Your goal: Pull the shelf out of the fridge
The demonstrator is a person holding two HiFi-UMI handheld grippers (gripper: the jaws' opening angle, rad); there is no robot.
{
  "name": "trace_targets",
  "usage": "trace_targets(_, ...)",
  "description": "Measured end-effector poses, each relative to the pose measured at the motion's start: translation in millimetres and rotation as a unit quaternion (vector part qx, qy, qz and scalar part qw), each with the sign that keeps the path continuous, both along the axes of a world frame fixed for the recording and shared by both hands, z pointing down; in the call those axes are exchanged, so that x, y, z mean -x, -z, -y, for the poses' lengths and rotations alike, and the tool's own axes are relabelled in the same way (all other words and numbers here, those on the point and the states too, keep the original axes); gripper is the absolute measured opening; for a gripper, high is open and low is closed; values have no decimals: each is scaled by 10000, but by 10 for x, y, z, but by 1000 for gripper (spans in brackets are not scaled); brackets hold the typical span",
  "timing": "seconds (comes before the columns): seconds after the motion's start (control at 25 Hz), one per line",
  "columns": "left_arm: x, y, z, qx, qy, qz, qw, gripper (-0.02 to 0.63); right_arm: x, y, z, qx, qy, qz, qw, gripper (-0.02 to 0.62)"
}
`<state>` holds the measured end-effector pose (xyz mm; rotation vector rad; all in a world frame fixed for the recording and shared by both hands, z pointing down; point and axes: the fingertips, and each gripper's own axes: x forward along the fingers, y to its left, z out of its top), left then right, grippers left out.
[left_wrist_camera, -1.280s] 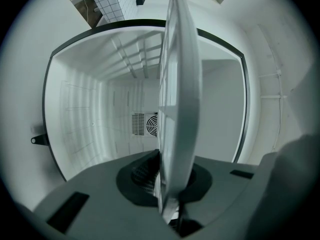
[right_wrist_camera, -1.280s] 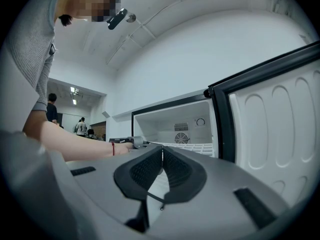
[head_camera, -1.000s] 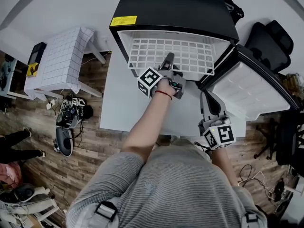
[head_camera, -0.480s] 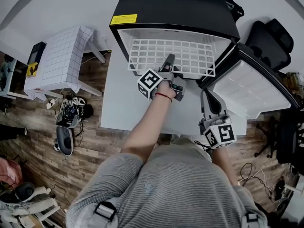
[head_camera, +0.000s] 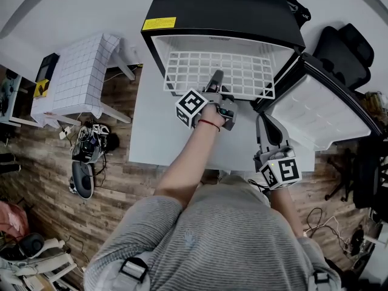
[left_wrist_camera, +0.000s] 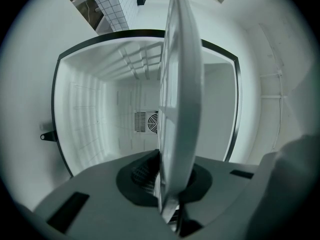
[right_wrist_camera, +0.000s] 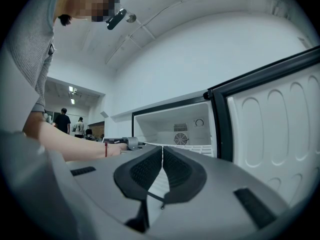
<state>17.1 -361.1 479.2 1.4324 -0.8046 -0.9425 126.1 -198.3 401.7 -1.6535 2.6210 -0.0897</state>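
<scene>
A white wire shelf (head_camera: 218, 71) sticks partway out of the small black fridge (head_camera: 224, 8), its front edge past the opening. My left gripper (head_camera: 215, 80) is shut on the shelf's front edge near the middle. In the left gripper view the shelf (left_wrist_camera: 180, 94) runs edge-on between the jaws, with the fridge's white inside (left_wrist_camera: 95, 124) behind it. My right gripper (head_camera: 267, 129) hangs low at the right over the table, jaws together with nothing between them. In the right gripper view the shelf (right_wrist_camera: 192, 147) shows beyond the closed pads.
The fridge door (head_camera: 321, 114) stands wide open at the right, close to my right gripper. The fridge sits on a white table (head_camera: 151, 132). A white gridded stand (head_camera: 79, 71) is at the left, a black chair (head_camera: 348, 53) at the far right. People (right_wrist_camera: 62, 120) stand in the far background.
The shelf has crept slightly further out with my left gripper still clamped on it. The right gripper has not moved.
</scene>
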Motion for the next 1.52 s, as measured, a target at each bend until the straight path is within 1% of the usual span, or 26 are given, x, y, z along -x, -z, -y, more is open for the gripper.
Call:
trace_targets(0.28,10,3,-57,42,48,-36,10000,37,-2,20,-46,-24,10,9,10000,14)
trace_targets(0.56,6,-3,-99,24,26,-11,10000,37,-40,16,-85,-36,-11,36,10000,14)
trace_targets(1.24,17,13,-184,56,-60,-37,10000,37,14,22,-138,-22,-18,6,10000,14)
trace_targets(1.52,19,-3,-222,56,-16,-14,10000,37,-3,24,-169,-33,-27,8,10000,14)
